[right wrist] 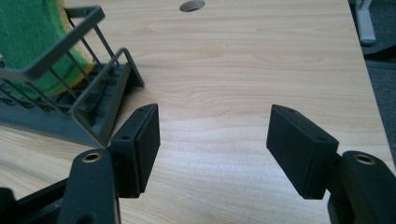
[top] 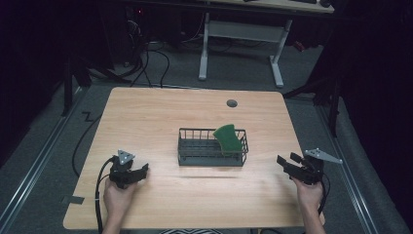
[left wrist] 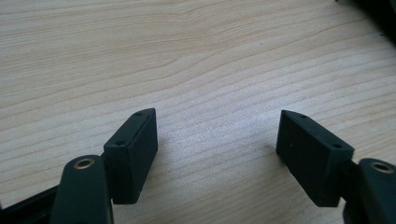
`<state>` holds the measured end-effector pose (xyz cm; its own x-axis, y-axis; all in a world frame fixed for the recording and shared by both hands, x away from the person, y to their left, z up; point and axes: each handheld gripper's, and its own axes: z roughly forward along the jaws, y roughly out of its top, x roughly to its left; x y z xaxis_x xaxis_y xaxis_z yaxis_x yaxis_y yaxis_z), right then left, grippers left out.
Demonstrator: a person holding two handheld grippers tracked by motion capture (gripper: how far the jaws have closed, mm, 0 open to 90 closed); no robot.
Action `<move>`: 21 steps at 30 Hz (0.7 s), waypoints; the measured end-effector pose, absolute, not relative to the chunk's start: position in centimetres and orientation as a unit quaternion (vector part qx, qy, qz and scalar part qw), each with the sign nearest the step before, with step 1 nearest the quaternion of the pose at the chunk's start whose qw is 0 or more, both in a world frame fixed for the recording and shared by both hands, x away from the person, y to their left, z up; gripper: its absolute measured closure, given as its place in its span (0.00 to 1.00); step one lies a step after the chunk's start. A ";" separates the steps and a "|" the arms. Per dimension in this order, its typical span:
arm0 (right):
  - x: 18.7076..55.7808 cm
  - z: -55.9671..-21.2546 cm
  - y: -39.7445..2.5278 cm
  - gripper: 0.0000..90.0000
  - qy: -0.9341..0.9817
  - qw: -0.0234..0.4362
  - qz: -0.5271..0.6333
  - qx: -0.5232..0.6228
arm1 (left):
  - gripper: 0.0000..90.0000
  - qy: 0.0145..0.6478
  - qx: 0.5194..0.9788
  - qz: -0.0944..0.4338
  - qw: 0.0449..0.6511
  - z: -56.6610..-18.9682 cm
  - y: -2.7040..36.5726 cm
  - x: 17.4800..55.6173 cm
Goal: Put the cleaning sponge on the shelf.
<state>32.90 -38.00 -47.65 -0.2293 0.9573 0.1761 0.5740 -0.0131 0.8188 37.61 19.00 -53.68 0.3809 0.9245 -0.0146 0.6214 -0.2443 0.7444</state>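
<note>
At mid-tabletop (top: 146, 117), a green sponge (top: 229, 139) leans upright inside the dark wire basket (top: 195, 148). Left tool (top: 141, 171) and right tool (top: 284, 163) sit well apart from it — jaws wide, empty. Risk: a jaw snagging the thin wire bars — the soft, curved sponge may buckle.

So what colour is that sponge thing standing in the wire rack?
The sponge is green with a yellow edge, clearest in the right gripper view.
</note>
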 end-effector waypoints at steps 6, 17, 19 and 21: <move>32.8 -49.2 -37.9 0.39 0.667 0.233 0.403 0.582 | 0.33 0.511 0.757 0.221 0.343 -53.7 19.0 37.6; 32.7 -51.1 -38.0 0.39 0.668 0.237 0.381 0.593 | 0.33 0.511 0.757 0.220 0.343 -53.7 19.0 37.6; 32.8 -51.4 -38.0 0.39 0.671 0.241 0.377 0.591 | 0.33 0.511 0.757 0.220 0.343 -53.7 19.0 37.6; 32.9 -51.7 -37.9 0.39 0.674 0.242 0.372 0.591 | 0.33 0.511 0.757 0.221 0.343 -53.7 19.0 37.6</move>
<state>32.87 -37.95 -51.65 -0.1838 0.9763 0.1143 0.6172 0.0241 0.7864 37.61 19.01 -53.68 0.3805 0.9246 -0.0167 0.6218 -0.2425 0.7447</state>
